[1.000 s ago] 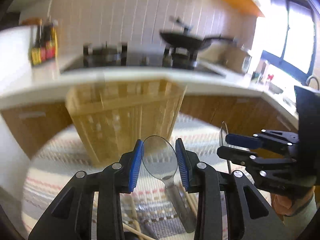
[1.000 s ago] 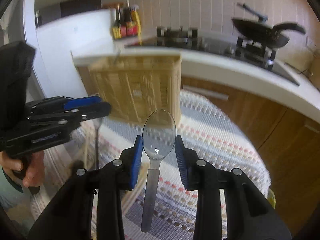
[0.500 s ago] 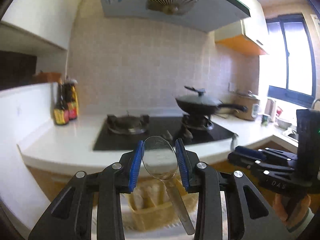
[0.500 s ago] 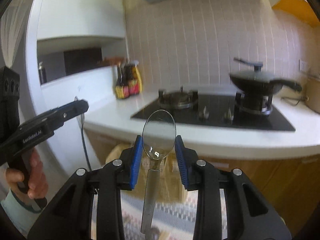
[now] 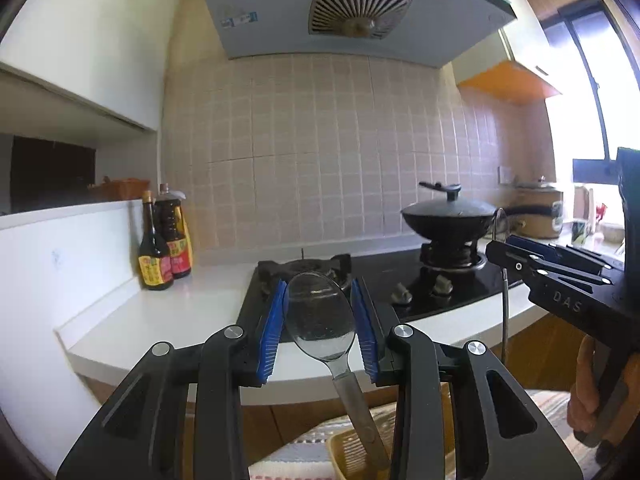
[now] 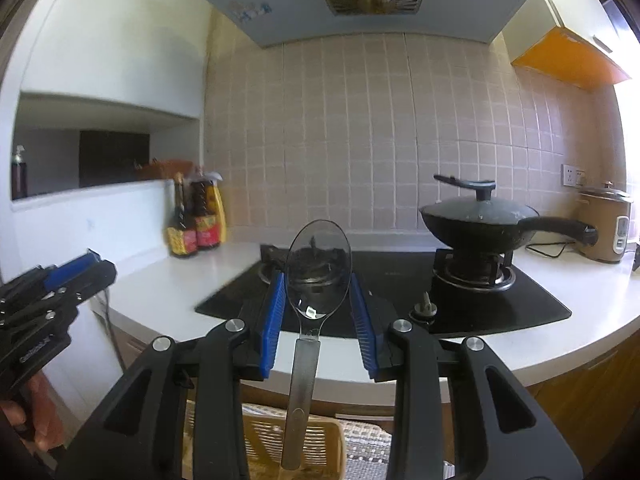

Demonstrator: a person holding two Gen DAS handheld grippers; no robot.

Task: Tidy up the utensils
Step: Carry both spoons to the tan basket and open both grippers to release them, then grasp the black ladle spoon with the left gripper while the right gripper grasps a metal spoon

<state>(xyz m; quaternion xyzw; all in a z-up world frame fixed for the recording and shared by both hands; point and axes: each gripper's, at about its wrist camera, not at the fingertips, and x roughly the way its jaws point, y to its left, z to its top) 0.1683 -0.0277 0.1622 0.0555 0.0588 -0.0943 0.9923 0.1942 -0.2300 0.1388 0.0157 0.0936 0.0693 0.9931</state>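
Both grippers are up at chest height facing the stove, and each one has a spoon pinched by the bowl. The left gripper (image 5: pixel 320 316) has its jaws closed in on the wide part of a metal spoon (image 5: pixel 320 312), handle slanting down and a little to the right beneath the jaws toward the wicker basket (image 5: pixel 352 452) below. The right gripper (image 6: pixel 318 312) does the same with a second spoon (image 6: pixel 318 276), its handle hanging nearly straight down over the basket (image 6: pixel 296 440). These look like light, rigid steel pieces, smooth and shiny, so I'd judge them slippery: a curved bowl squeezed edge to edge could pivot or squirt out. The ribbed blue pads (image 5: pixel 272 320) help, but a hold lower, at the neck or on the flat handle, would probably swing less. No fragility worry; a drop would only clatter.
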